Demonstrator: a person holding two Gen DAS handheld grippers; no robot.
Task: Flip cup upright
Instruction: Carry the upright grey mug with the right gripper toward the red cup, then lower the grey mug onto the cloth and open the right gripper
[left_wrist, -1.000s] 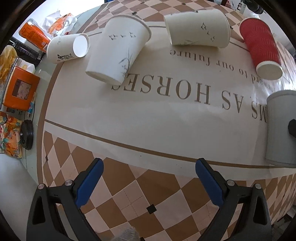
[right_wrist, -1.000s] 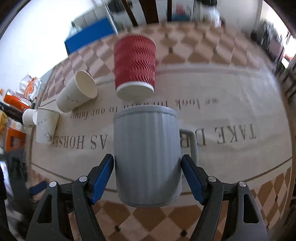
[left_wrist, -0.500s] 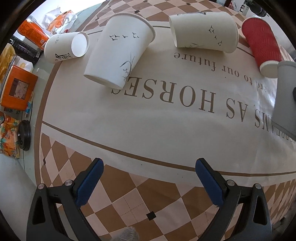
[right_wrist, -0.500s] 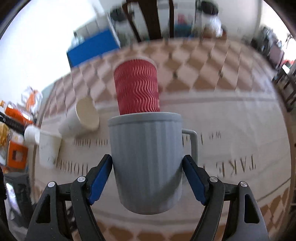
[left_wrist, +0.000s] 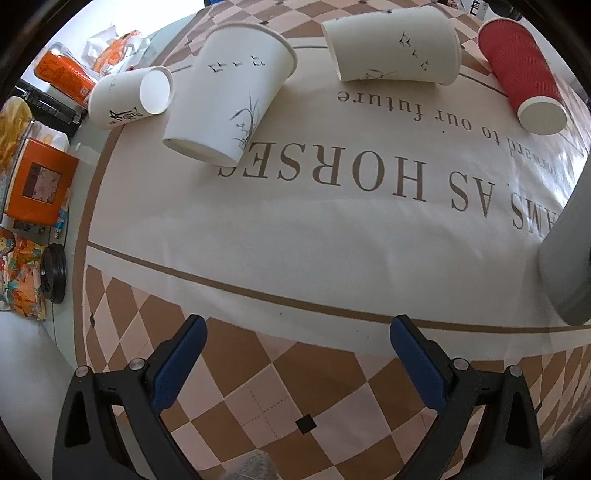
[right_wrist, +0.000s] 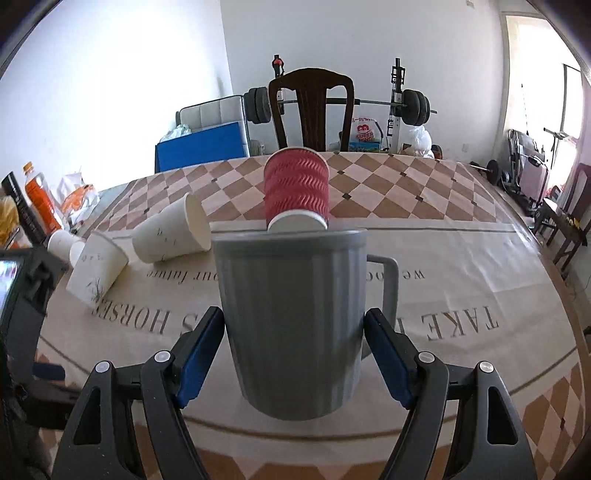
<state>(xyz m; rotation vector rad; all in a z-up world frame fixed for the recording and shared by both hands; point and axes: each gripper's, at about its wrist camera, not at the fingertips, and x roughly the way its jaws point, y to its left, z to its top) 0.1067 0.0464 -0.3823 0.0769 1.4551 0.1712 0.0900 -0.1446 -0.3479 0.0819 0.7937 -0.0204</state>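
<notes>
My right gripper (right_wrist: 295, 332) is shut on a grey ribbed mug (right_wrist: 291, 317), held upright with its rim up and its handle to the right, just above the tablecloth. The mug also shows at the right edge of the left wrist view (left_wrist: 569, 251). My left gripper (left_wrist: 295, 339) is open and empty over the checked near edge of the table. A red ribbed paper cup (right_wrist: 295, 188) lies on its side behind the mug; it also shows in the left wrist view (left_wrist: 524, 70).
Three white paper cups lie on their sides on the cloth: a small one (left_wrist: 133, 96), a large one (left_wrist: 229, 92) and another large one (left_wrist: 395, 44). Orange boxes and bottles (left_wrist: 37, 184) crowd the left edge. A wooden chair (right_wrist: 310, 107) stands behind the table.
My right gripper has tilted the grey mug up from a downward-looking pose to upright, so the room behind now shows. The left gripper has stayed open and nearly still.
</notes>
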